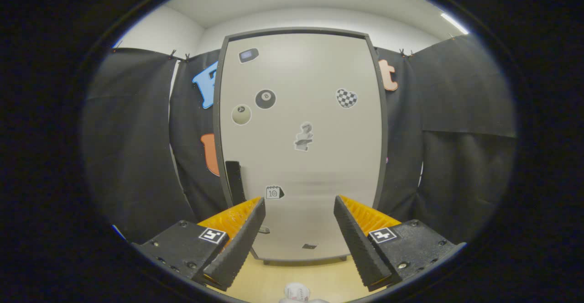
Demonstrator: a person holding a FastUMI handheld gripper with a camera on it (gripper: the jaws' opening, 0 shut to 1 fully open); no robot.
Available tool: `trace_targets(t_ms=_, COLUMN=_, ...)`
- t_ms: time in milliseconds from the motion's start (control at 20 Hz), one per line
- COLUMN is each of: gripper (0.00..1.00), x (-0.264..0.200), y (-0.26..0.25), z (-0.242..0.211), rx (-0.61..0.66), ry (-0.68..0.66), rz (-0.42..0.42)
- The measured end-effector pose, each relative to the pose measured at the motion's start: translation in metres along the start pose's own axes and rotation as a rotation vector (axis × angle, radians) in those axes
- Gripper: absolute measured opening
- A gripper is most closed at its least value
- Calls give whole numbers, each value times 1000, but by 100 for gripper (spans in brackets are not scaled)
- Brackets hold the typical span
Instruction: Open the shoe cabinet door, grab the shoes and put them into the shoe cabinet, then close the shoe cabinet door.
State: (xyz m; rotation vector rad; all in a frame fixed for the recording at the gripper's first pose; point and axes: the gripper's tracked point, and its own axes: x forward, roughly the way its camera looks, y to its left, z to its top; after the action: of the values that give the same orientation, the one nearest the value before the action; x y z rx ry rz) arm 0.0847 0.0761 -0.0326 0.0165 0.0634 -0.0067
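Observation:
A tall light-grey shoe cabinet [319, 157] with a dark frame stands straight ahead, its door shut and dotted with small stickers. A black vertical handle [234, 180] sits on the door's left side, just above my left finger. My gripper [299, 205] is open, with nothing between its black-and-orange fingers [242, 230], and it hangs some way in front of the door. Low down, between and below the fingers, part of a white shoe [297, 291] lies on the wooden floor.
Black cloth walls hang on both sides of the cabinet. A light wooden floor [319, 278] runs from the cabinet's base toward me. White room walls and ceiling lights show above.

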Motion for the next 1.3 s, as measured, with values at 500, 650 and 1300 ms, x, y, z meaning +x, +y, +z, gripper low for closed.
trace_targets(t_ms=500, gripper=99, x=89, y=80, z=-16, rx=-1, ry=37, rz=86)
trace_targets(t_ms=650, gripper=99, x=105, y=98, z=-20, rx=-10, ry=58, rz=105)
trace_targets(t_ms=1300, gripper=54, x=140, y=119, z=-39, rx=44, ry=96, rz=102)
